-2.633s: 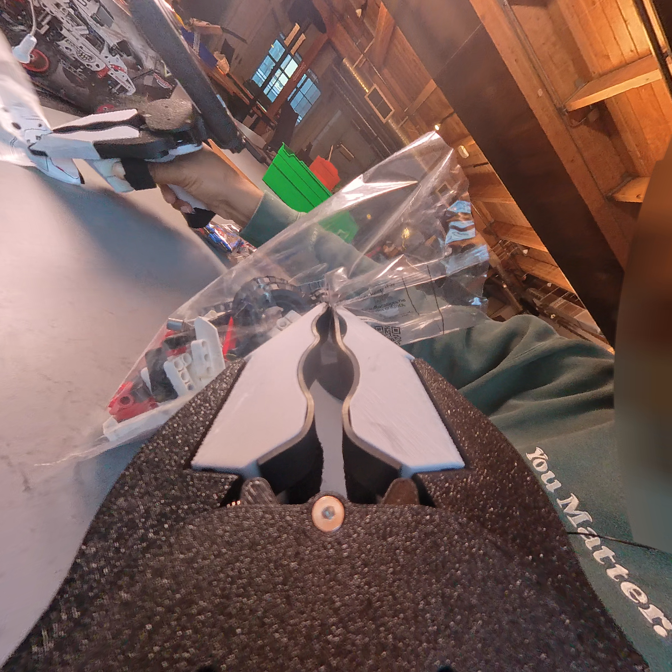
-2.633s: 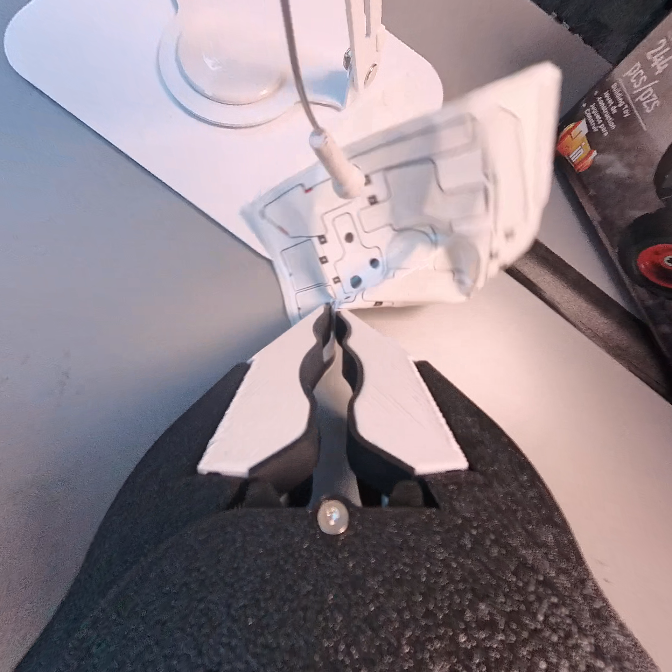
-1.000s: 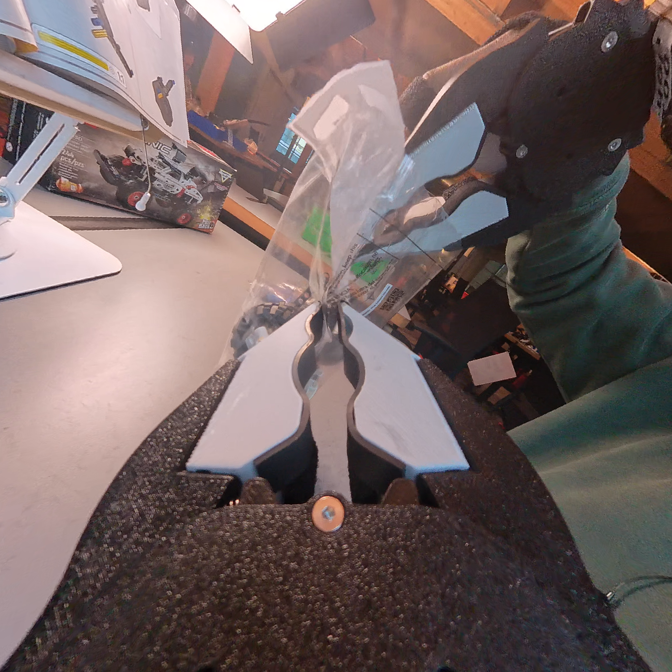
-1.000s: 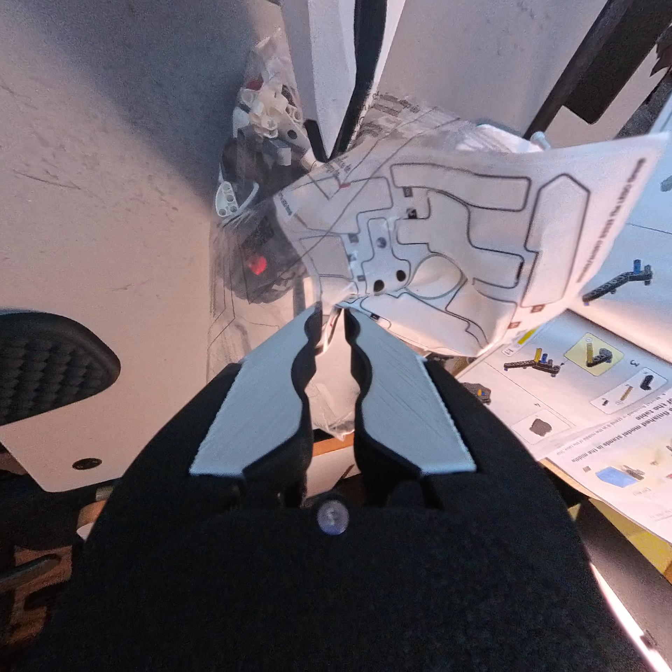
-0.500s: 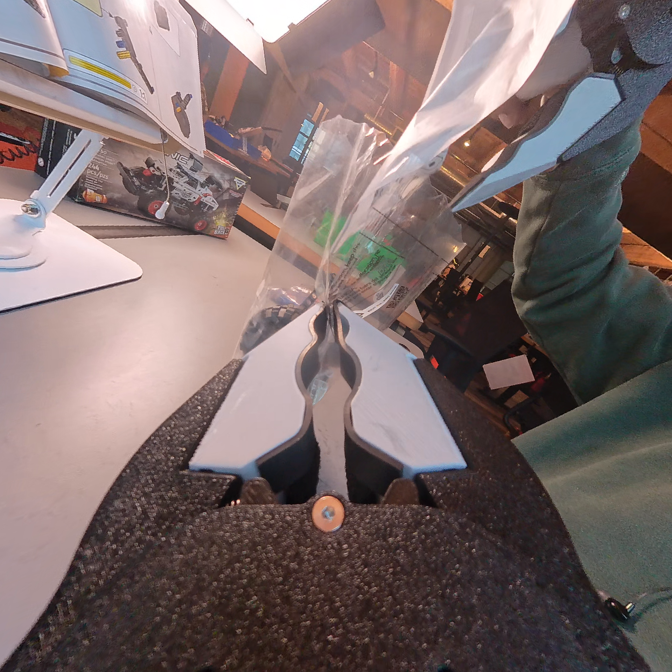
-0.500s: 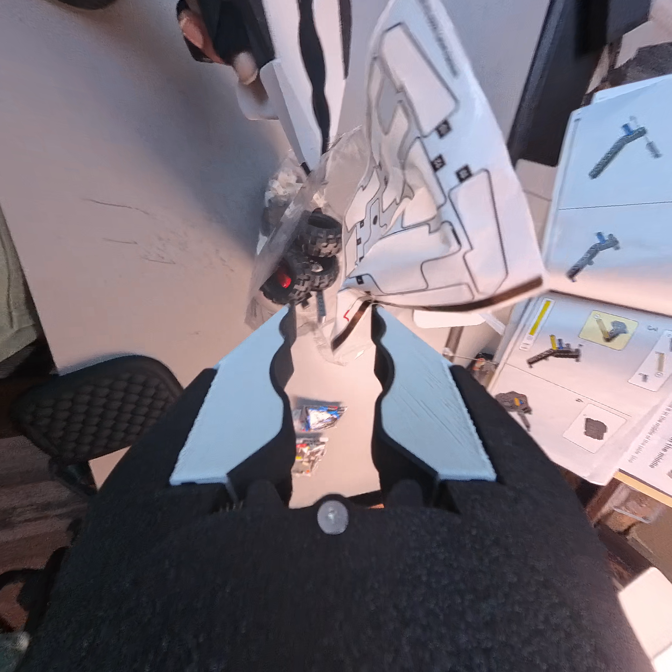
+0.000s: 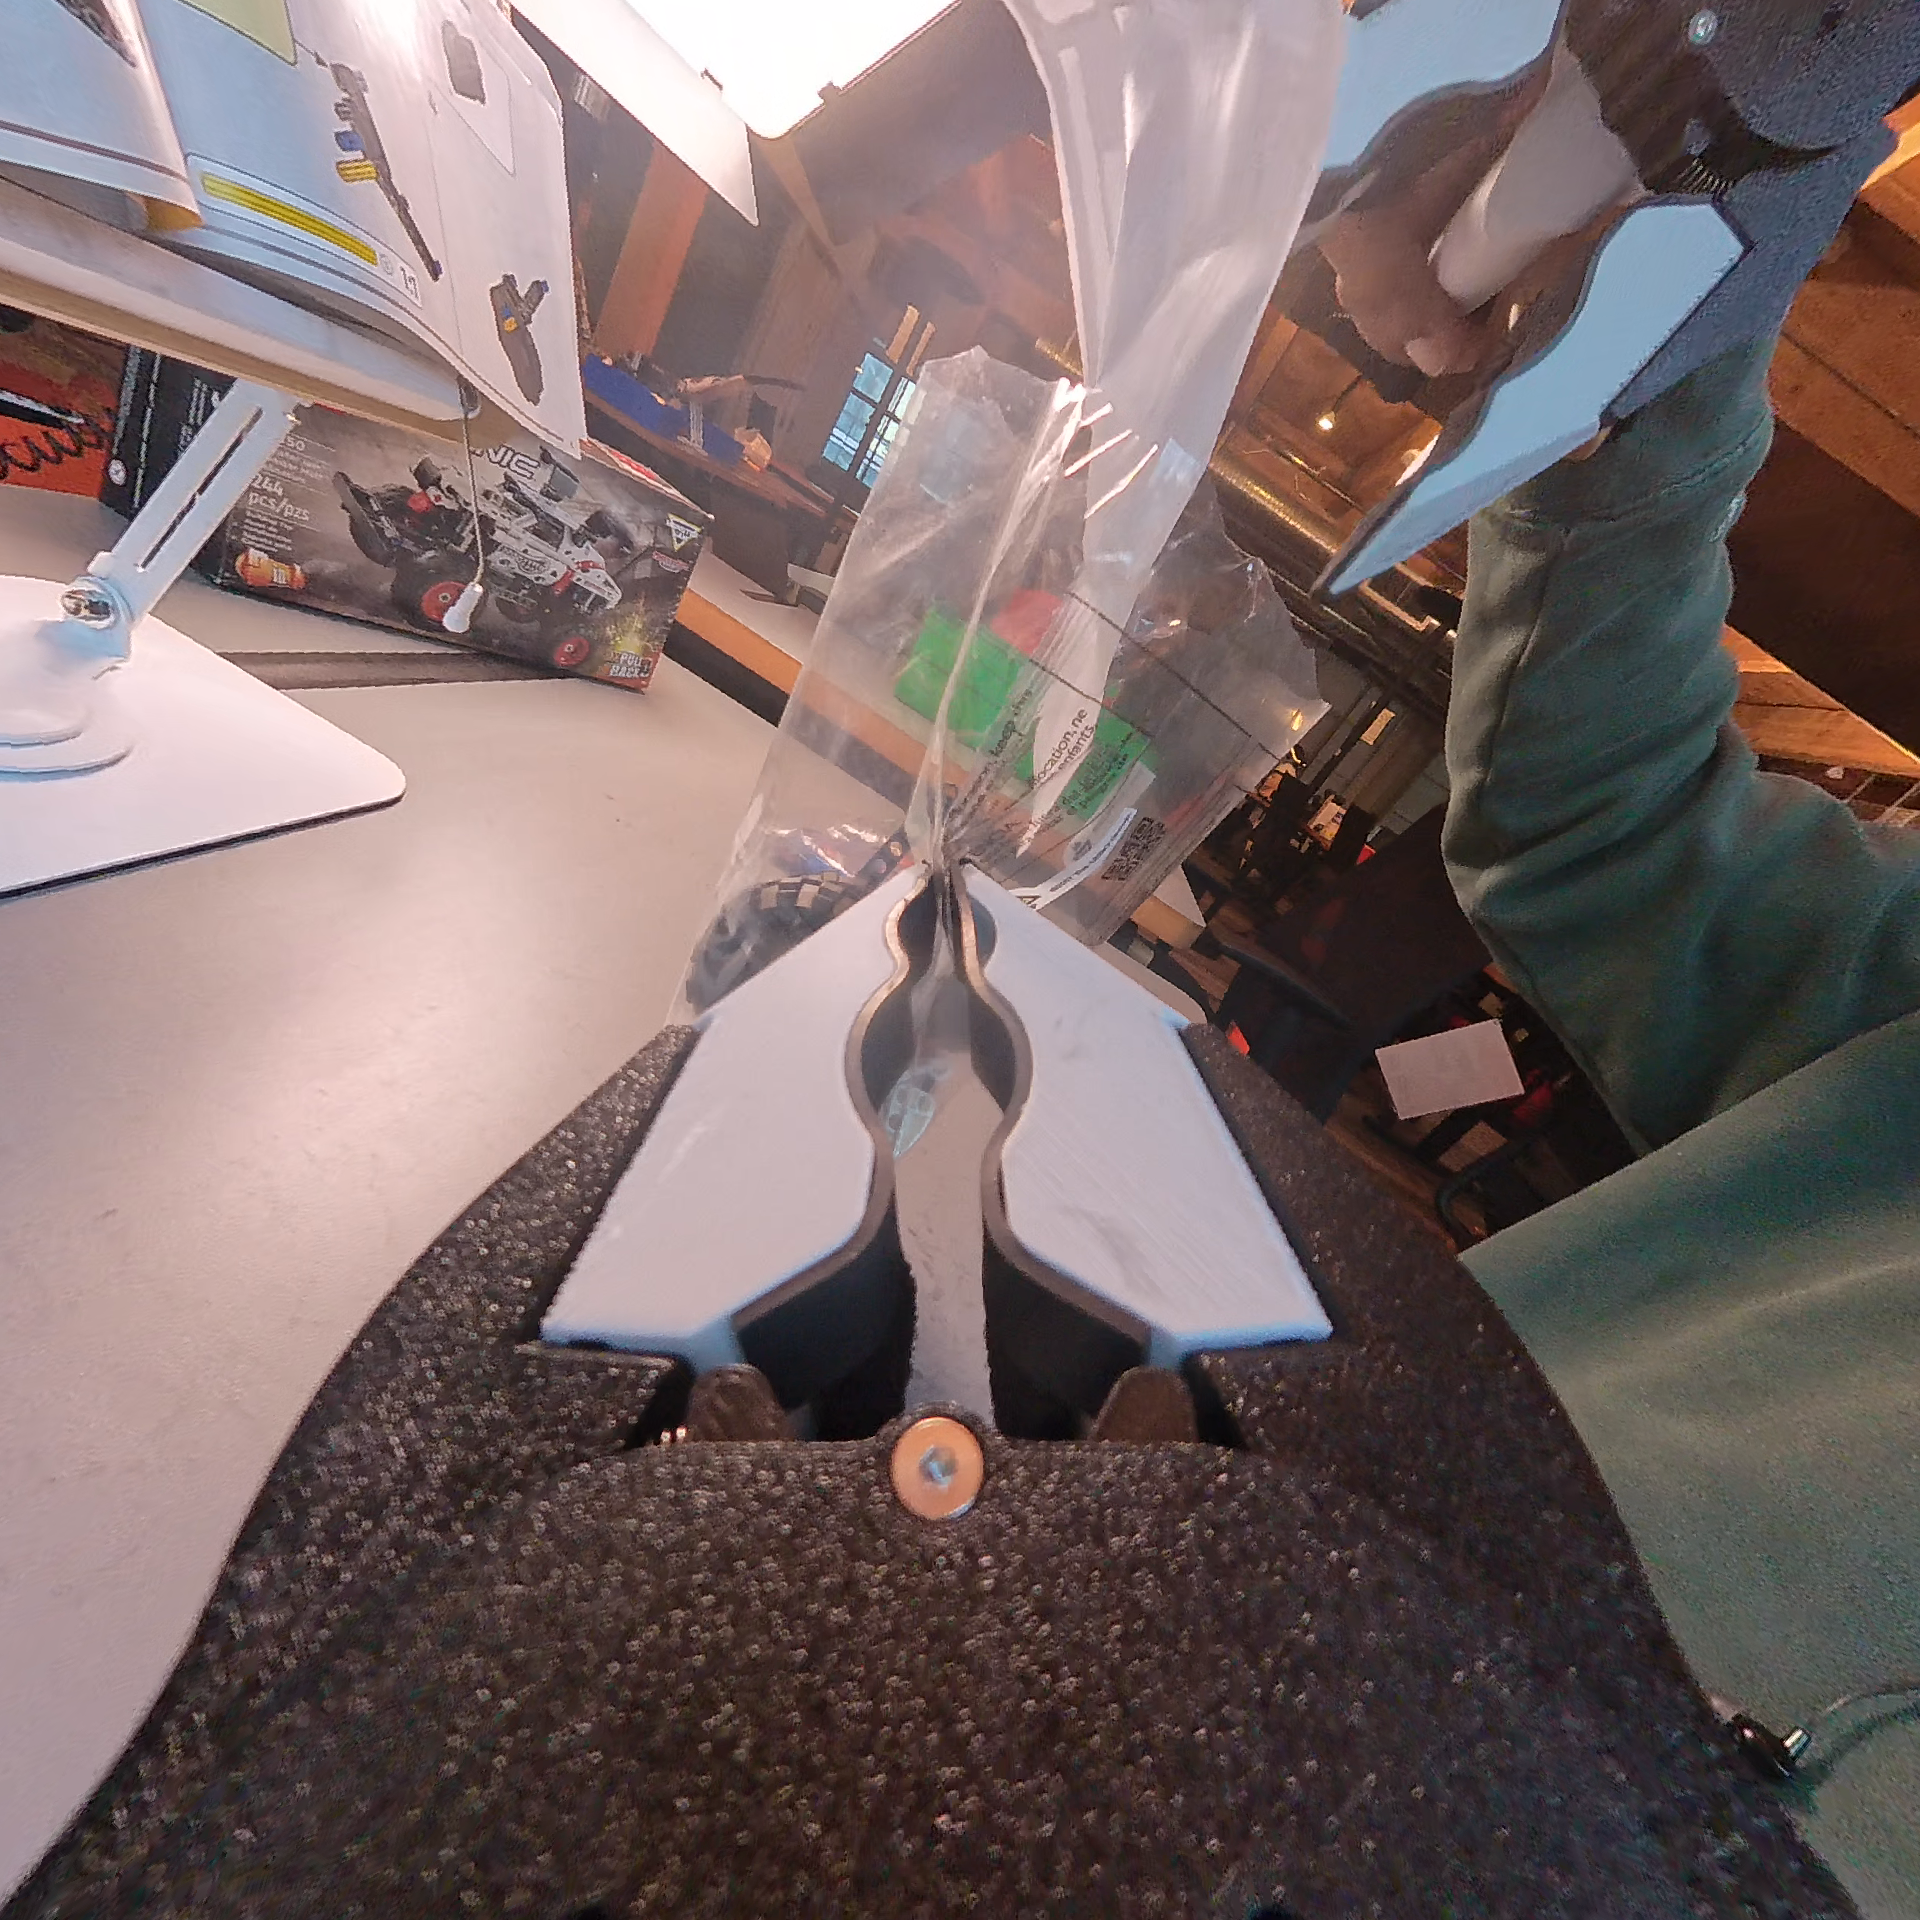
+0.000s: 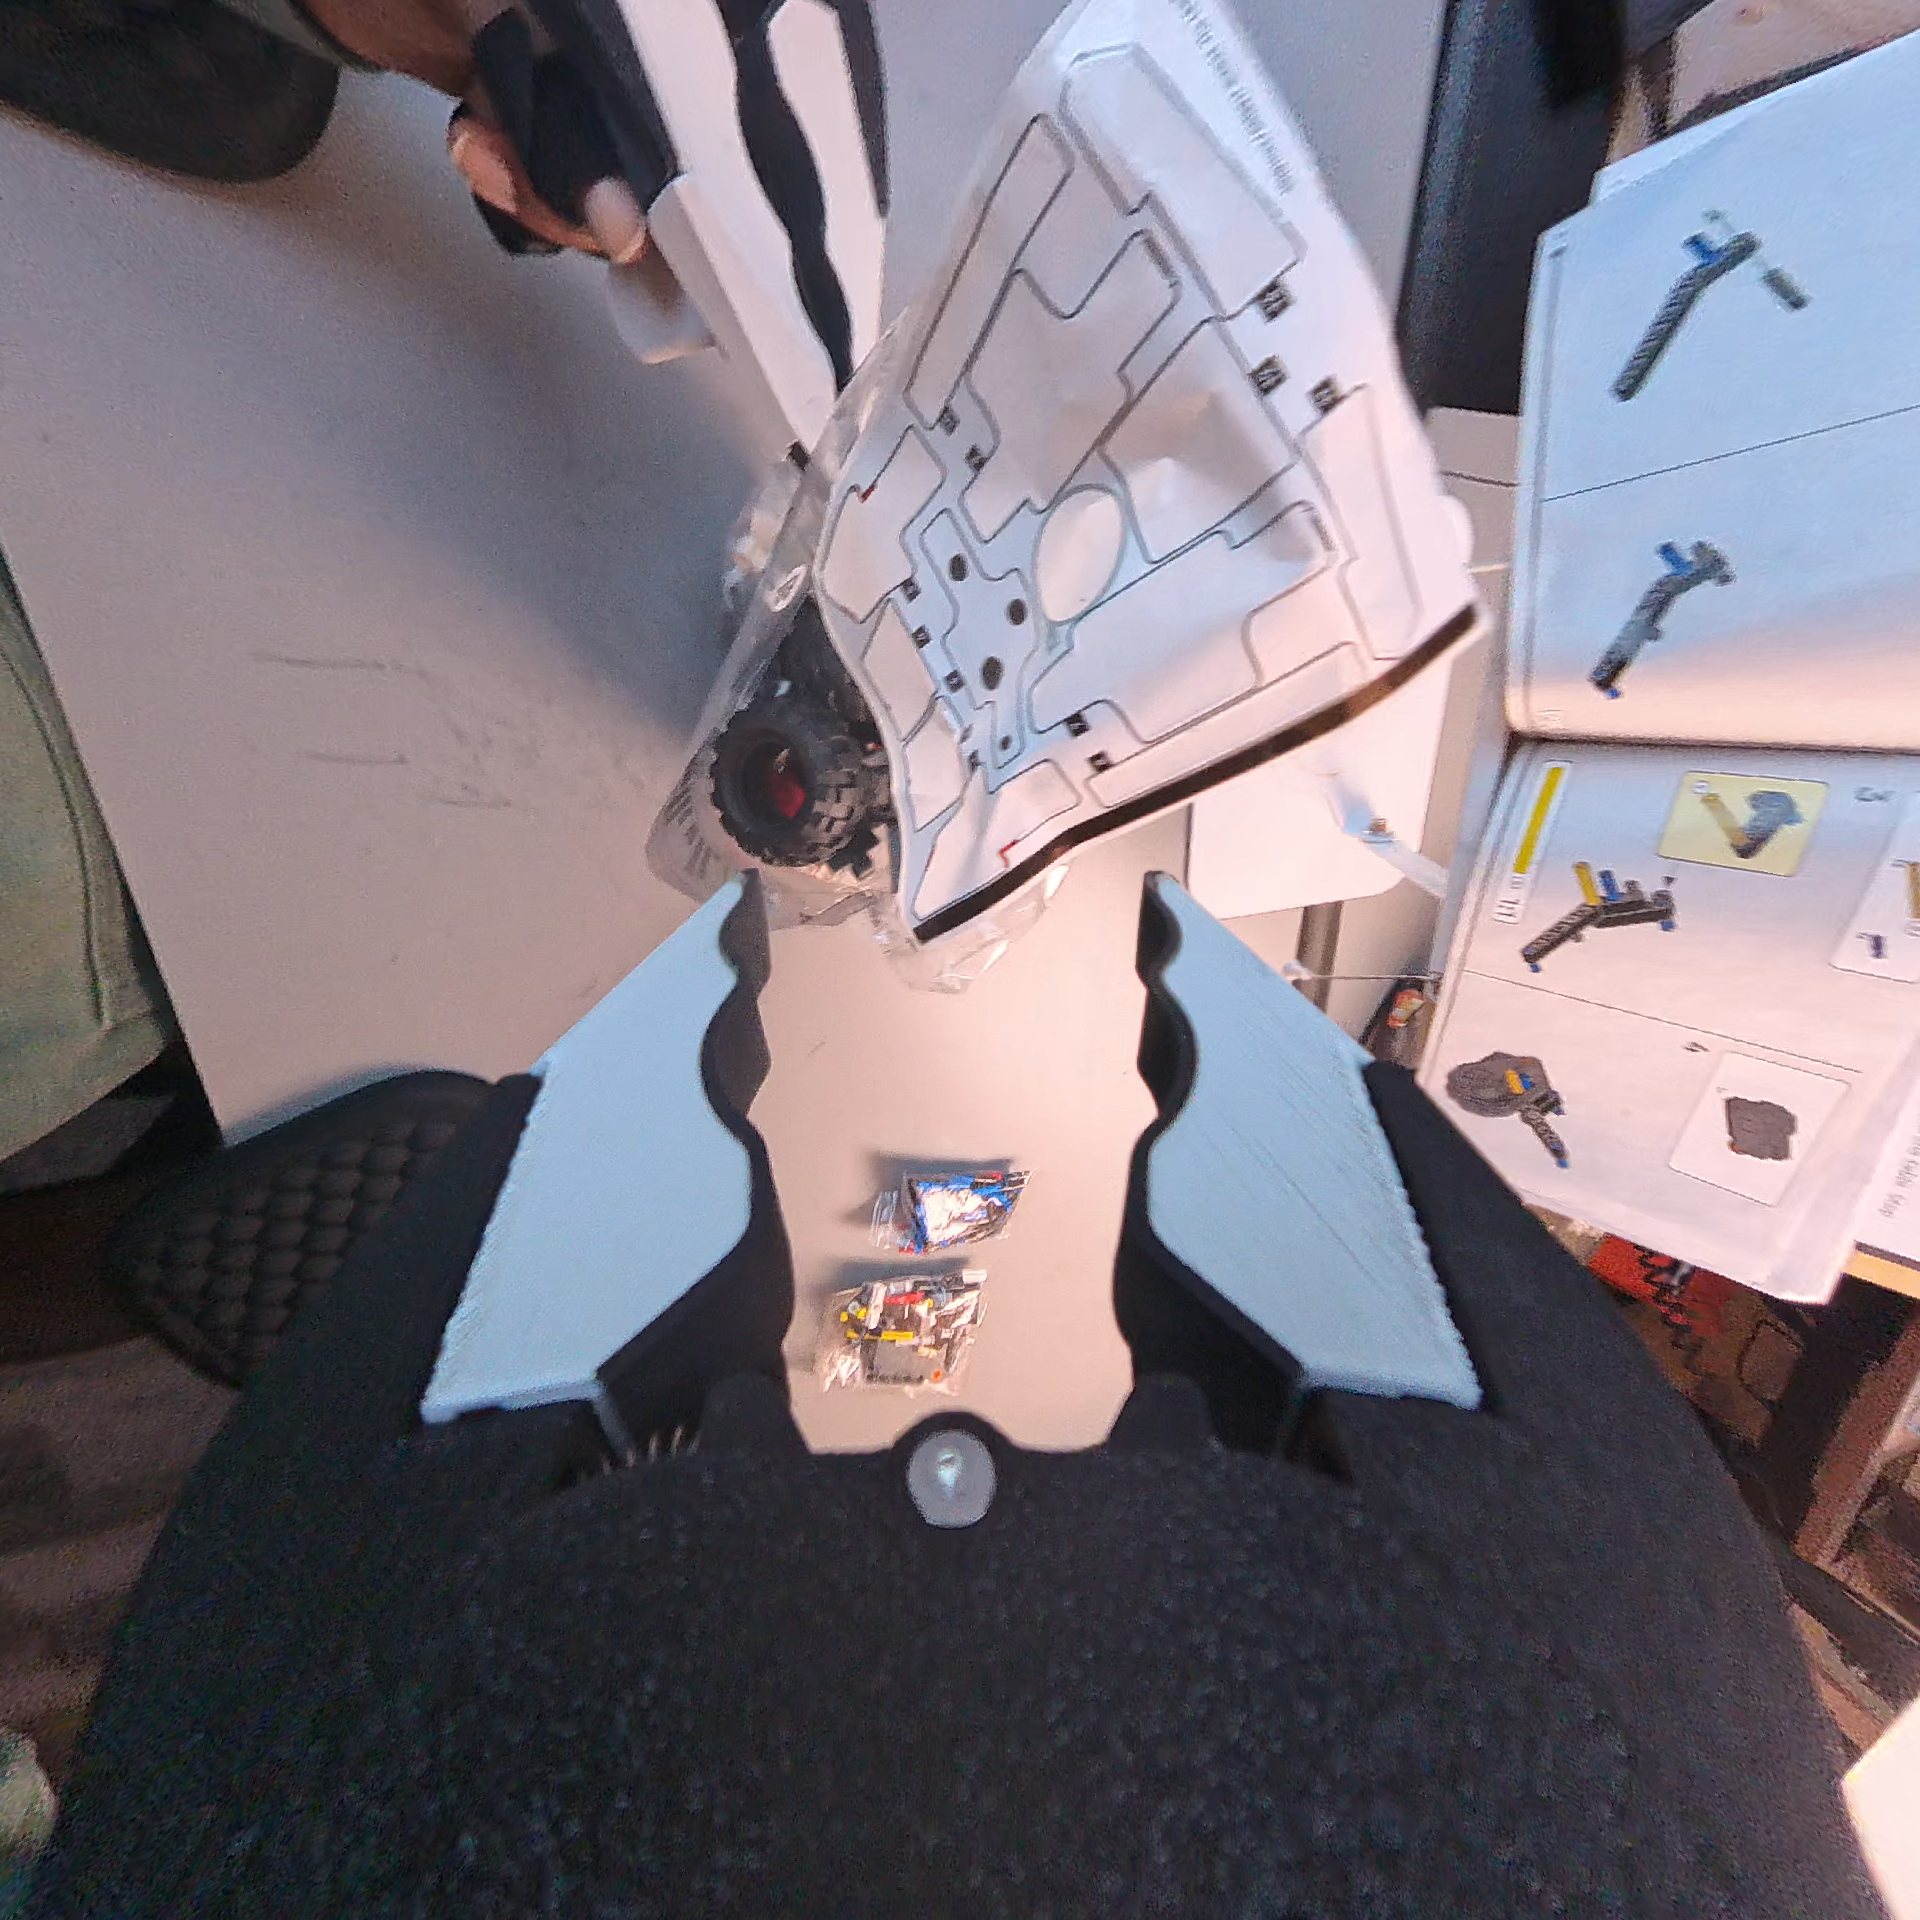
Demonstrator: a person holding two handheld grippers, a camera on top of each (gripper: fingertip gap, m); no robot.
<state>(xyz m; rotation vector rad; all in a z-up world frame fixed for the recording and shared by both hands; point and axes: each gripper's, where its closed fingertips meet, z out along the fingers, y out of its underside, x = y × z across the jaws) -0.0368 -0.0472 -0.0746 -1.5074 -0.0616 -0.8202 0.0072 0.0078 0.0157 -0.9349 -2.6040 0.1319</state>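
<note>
Our left gripper (image 7: 943, 883) has its jaws clenched on the clear bag (image 7: 1023, 665), keeping it raised off the counter (image 7: 312, 987). Our right gripper (image 8: 940, 904), jaws released, hangs above the sticker sheet (image 8: 1122, 540).

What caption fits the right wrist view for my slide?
Open right gripper above a grey table, just below a white sticker sheet and a clear bag of toy wheels.

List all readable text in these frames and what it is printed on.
Writing is not transcribed here; these things bear it:
Box: print beside a truck picture.
Bag: small black print and a code square.
Booklet: numbers by part drawings.
Sheet: edge print, too blurred to read.
</note>
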